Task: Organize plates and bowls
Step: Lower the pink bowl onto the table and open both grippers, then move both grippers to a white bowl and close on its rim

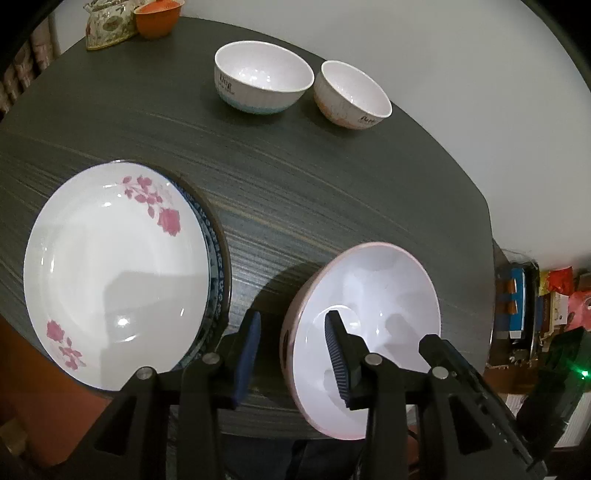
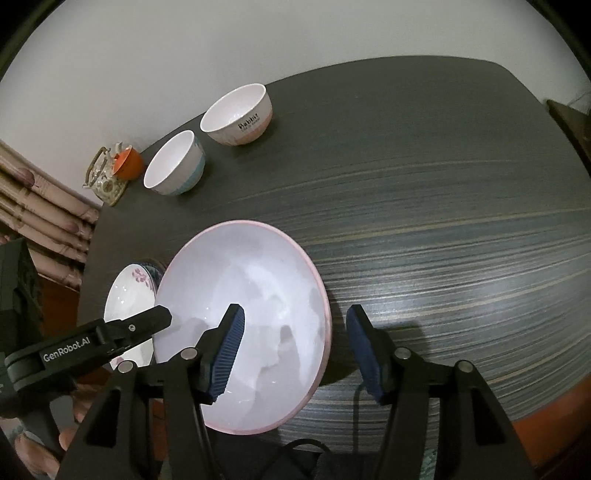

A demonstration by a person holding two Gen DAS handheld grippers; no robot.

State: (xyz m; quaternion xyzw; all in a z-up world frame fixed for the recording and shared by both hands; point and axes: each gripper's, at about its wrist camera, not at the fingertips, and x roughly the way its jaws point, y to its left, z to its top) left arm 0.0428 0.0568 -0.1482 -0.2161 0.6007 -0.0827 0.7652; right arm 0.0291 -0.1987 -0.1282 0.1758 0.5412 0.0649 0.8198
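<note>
A large pink-rimmed white bowl (image 1: 376,306) sits at the table's near edge; it also shows in the right wrist view (image 2: 243,295). My left gripper (image 1: 291,354) is open, its jaws astride the bowl's left rim. My right gripper (image 2: 295,354) is open, its jaws astride the bowl's right rim. A white plate with pink flowers (image 1: 110,266) lies on a blue-patterned plate (image 1: 218,258) to the left. Two small bowls stand at the far edge: one with a blue base (image 1: 262,81) and one with a pink base (image 1: 351,96).
An orange cup (image 1: 157,18) and a floral teapot (image 1: 107,26) stand at the far left corner of the dark striped table (image 1: 332,192). Shelves with packages (image 1: 535,306) are to the right. The white wall is close behind the small bowls.
</note>
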